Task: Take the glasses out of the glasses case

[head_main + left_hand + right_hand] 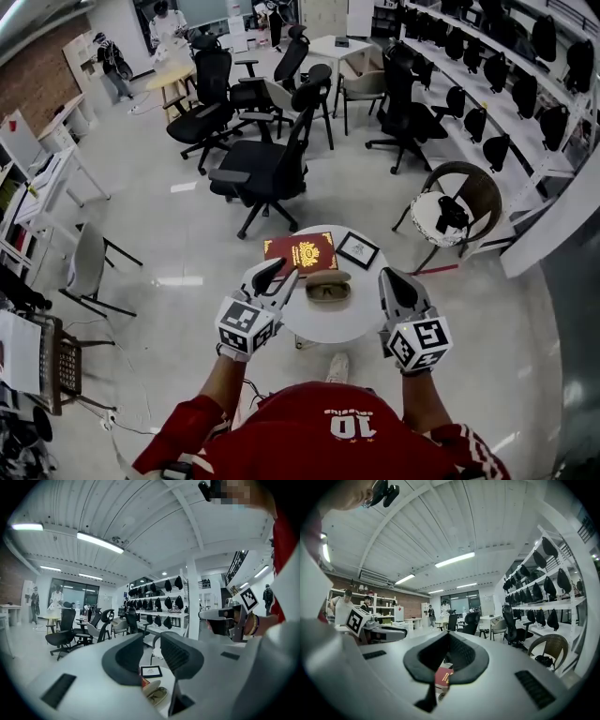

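The left gripper (281,277) has its two jaws standing well apart with nothing between them. In the left gripper view (151,639) the gap frames only the tabletop beyond. The right gripper (389,277) has its jaw tips brought together and holds nothing. In the right gripper view (449,637) the tips meet, and a red book (443,677) shows through the opening beneath them.

Both grippers are held over the near part of a small round white table (328,323), one on each side of the glasses case (328,284) and neither touching it. The case lies open at the table's middle, its tan lid tipped back. The glasses (328,292) are still in the lower half; their detail is too small to make out.

Just behind the case the red book (300,253), which bears a gold emblem, lies flat. A small black-framed picture (357,249) lies beside it, toward the right gripper's side.

Beyond the table stands a black office chair (267,169), and a wicker chair (455,202) is off to the right.
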`<state>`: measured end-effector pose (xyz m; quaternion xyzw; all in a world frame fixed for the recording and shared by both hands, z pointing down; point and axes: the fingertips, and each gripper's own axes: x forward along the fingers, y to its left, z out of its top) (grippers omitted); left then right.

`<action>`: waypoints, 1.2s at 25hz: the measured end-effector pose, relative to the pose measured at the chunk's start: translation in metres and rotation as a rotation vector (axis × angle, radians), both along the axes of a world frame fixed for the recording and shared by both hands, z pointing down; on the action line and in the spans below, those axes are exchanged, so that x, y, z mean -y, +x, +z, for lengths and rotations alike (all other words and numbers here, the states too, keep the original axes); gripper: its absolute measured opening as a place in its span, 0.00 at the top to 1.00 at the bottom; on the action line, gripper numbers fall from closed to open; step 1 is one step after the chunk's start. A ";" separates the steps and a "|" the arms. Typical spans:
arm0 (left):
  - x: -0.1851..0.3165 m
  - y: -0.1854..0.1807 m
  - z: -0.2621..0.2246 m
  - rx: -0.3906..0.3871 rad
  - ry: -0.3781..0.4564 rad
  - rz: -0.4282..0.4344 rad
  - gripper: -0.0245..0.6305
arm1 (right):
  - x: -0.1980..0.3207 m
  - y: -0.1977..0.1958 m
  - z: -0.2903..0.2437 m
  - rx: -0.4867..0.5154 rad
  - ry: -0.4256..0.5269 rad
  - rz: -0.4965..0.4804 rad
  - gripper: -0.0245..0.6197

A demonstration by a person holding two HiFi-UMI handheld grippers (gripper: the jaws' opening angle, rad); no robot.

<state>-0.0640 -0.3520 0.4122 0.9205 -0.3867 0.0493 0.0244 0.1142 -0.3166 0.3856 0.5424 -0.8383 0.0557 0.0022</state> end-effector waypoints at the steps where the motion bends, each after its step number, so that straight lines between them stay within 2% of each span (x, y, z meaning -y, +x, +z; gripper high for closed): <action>1: 0.001 0.002 0.004 0.012 -0.004 0.007 0.80 | 0.000 0.000 0.002 -0.001 -0.003 0.001 0.94; 8: 0.020 0.017 0.035 0.083 0.003 0.072 0.80 | 0.010 0.005 0.010 -0.007 -0.005 0.021 0.94; 20: 0.054 0.040 0.127 0.180 -0.105 0.132 0.82 | 0.028 0.016 0.040 -0.011 -0.061 0.051 0.94; 30: 0.066 0.069 0.222 0.347 -0.170 0.254 0.82 | 0.035 0.038 0.062 -0.020 -0.112 0.104 0.94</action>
